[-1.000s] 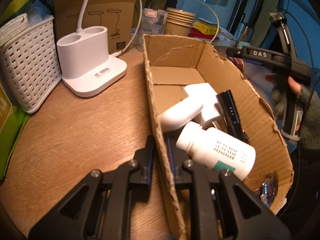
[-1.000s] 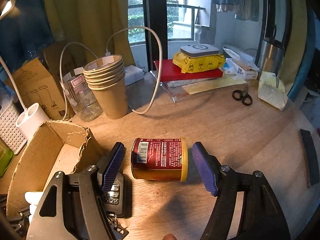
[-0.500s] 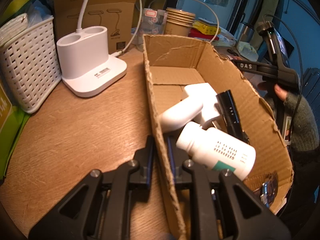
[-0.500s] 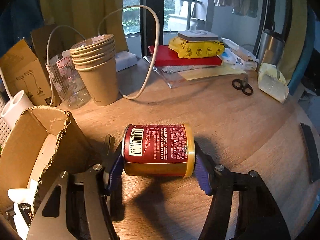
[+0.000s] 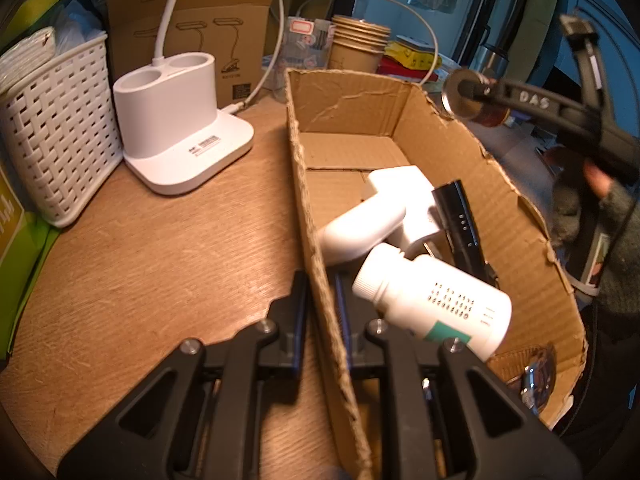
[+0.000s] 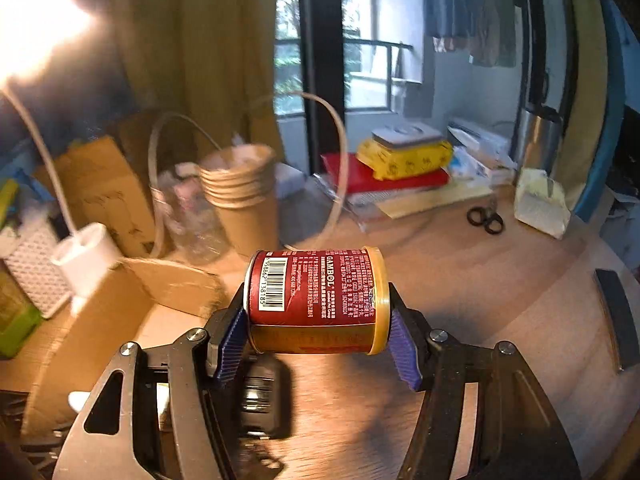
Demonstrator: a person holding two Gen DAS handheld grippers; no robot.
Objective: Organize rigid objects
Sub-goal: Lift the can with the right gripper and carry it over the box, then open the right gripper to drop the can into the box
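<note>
Right gripper (image 6: 318,328) clamped on a red can (image 6: 316,300) held sideways above the wooden table (image 6: 500,280), left gripper (image 5: 322,300) pinching the near-left wall of the cardboard box (image 5: 520,216), white bottle (image 5: 432,300) lying inside.

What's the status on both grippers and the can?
Left gripper shut on cardboard box wall. Right gripper shut on red can, sideways, off the table. Black key fob lies beneath; path to box looks open.
</note>
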